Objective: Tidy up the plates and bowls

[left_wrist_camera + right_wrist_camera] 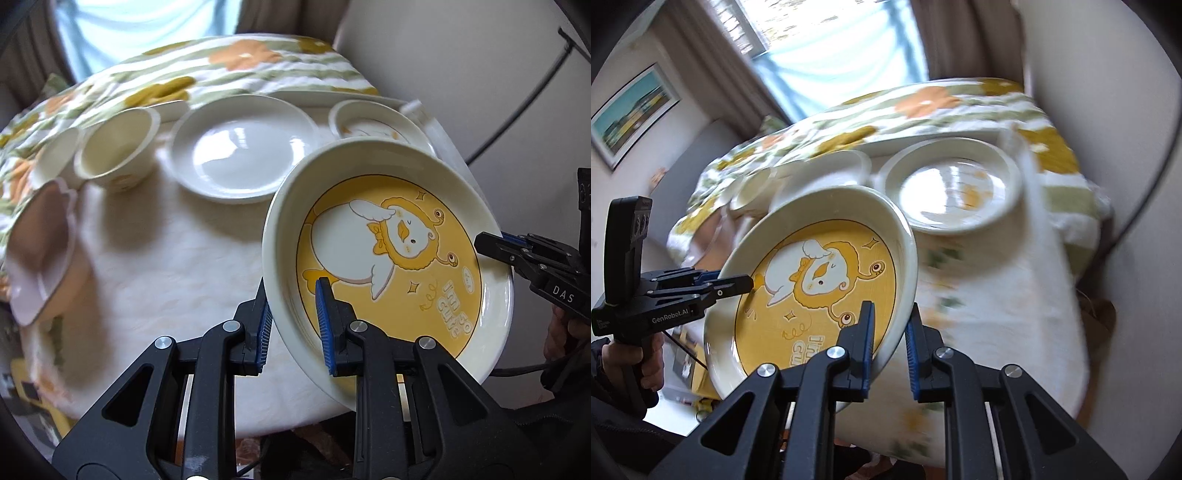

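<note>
Both grippers pinch opposite rims of the yellow duck plate (391, 258), the left gripper (295, 317) at 6 o'clock and the right gripper (890, 343) across, sharing its weight above the table (166, 258). Beyond, at 12 o'clock, a matching plate (949, 192) likely awaits stacking.

Table (147, 258) under white floral cloth (236, 74); on it white plate (242, 147), cream bowl (118, 149), duck-print dish (373, 122), pink dish (40, 240).

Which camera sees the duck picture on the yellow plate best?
The left wrist view: the duck plate shows its whole duck and the words. In the right wrist view the right gripper hides the lettering on that plate.
</note>
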The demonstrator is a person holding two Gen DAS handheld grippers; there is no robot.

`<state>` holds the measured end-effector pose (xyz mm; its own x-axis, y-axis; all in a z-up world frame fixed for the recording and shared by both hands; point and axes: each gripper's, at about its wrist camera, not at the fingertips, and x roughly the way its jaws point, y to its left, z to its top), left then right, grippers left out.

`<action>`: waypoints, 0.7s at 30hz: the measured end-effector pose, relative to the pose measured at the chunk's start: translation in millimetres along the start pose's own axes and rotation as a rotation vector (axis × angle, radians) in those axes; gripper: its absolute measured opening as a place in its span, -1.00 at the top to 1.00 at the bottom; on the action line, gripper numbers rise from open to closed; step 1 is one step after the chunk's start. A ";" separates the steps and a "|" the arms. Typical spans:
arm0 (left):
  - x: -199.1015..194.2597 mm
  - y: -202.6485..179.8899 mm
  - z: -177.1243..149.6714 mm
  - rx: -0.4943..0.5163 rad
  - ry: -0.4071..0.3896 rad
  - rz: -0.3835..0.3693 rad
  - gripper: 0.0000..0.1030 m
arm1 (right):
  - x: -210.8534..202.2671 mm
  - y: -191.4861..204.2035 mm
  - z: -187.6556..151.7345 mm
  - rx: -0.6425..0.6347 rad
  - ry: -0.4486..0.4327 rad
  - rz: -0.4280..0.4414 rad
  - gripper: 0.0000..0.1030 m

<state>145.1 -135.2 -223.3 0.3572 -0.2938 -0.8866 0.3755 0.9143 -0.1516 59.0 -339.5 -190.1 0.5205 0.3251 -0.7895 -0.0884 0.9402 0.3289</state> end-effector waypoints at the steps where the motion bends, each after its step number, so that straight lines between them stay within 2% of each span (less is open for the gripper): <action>1: -6.7 11.0 -3.2 -0.014 -0.008 0.011 0.61 | 5.2 10.3 1.9 -0.015 0.006 0.014 0.72; 8: -25.6 85.9 -29.8 -0.090 -0.004 0.093 0.61 | 54.2 86.1 4.8 -0.093 0.060 0.098 0.72; 13: -24.2 142.1 -57.8 -0.167 0.027 0.102 0.61 | 89.2 127.9 -2.8 -0.116 0.094 0.137 0.72; 17: -15.8 172.0 -76.1 -0.189 0.033 0.112 0.61 | 117.4 150.8 -10.4 -0.134 0.110 0.145 0.72; 21: -2.3 186.2 -85.7 -0.180 0.023 0.130 0.61 | 135.8 160.1 -15.1 -0.137 0.103 0.138 0.72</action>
<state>140.9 59.6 -287.0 0.3722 -0.1659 -0.9132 0.1682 0.9797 -0.1095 102.7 -143.3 -252.5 0.4069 0.4534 -0.7930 -0.2712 0.8889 0.3691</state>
